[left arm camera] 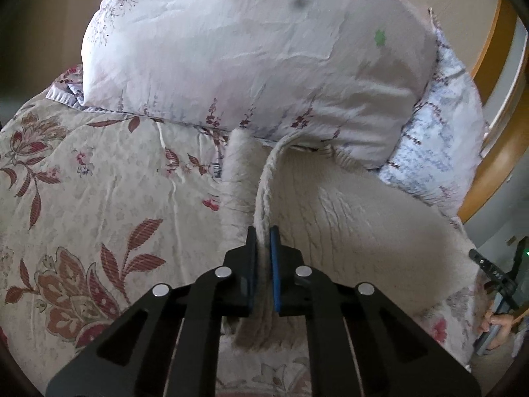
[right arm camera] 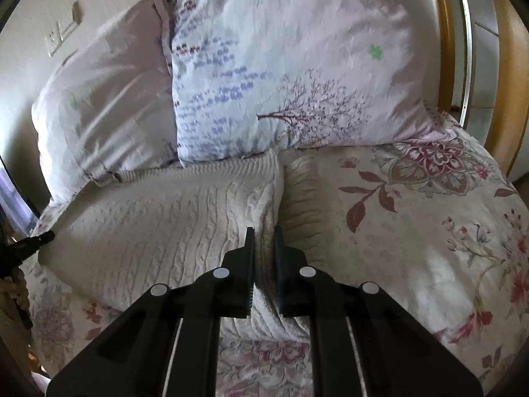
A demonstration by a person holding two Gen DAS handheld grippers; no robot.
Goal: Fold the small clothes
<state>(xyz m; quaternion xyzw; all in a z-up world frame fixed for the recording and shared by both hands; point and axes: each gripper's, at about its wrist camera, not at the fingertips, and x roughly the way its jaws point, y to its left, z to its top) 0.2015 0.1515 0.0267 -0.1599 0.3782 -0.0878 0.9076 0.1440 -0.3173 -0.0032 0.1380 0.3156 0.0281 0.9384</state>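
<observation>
A cream cable-knit sweater [left arm camera: 347, 211] lies on the floral bedspread [left arm camera: 99, 198], its far edge against the pillows. My left gripper [left arm camera: 263, 235] is shut on the sweater's ribbed edge, which runs up between the jaws. In the right wrist view the same sweater [right arm camera: 158, 228] spreads to the left. My right gripper [right arm camera: 264, 235] is shut on a raised fold of the sweater at its right side. The tip of the left gripper shows at the left edge of the right wrist view [right arm camera: 36, 241].
Two pale floral pillows [left arm camera: 251, 53] [right arm camera: 287, 76] stand at the head of the bed. A curved wooden headboard [left arm camera: 502, 125] runs along the right. The right gripper and the hand that holds it show at the left wrist view's right edge [left arm camera: 496, 278]. A wall switch plate [right arm camera: 62, 33] is at the upper left.
</observation>
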